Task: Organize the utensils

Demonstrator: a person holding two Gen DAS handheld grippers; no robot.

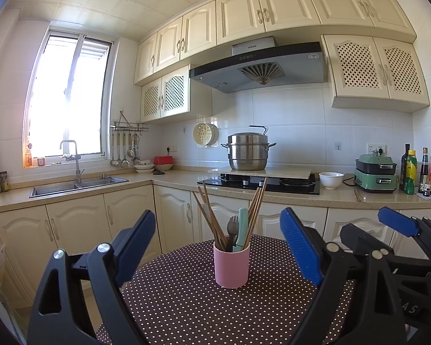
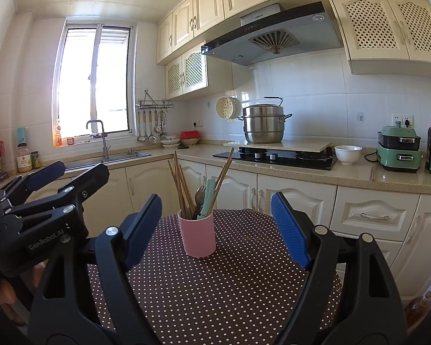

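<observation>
A pink cup (image 1: 231, 267) (image 2: 197, 237) stands upright on a round table with a brown polka-dot cloth (image 1: 186, 302) (image 2: 230, 281). In the cup are several wooden chopsticks (image 1: 212, 221) (image 2: 181, 184), a dark fork (image 1: 232, 228) (image 2: 199, 194) and a mint-green handle (image 1: 242, 227) (image 2: 207, 198). My left gripper (image 1: 218, 240) is open, its blue fingers standing apart on both sides of the cup, short of it. My right gripper (image 2: 217, 224) is open too, with the cup ahead between its fingers, untouched. Each gripper shows at the edge of the other's view.
Beyond the table runs an L-shaped kitchen counter (image 1: 172, 179) with a sink (image 1: 77, 185), a gas hob (image 1: 258, 184) bearing a steel steamer pot (image 1: 247, 152), a white bowl (image 1: 331, 179), a green cooker (image 1: 376, 174) and bottles (image 1: 416, 172). A pair of chopsticks (image 1: 357, 194) lies on the counter.
</observation>
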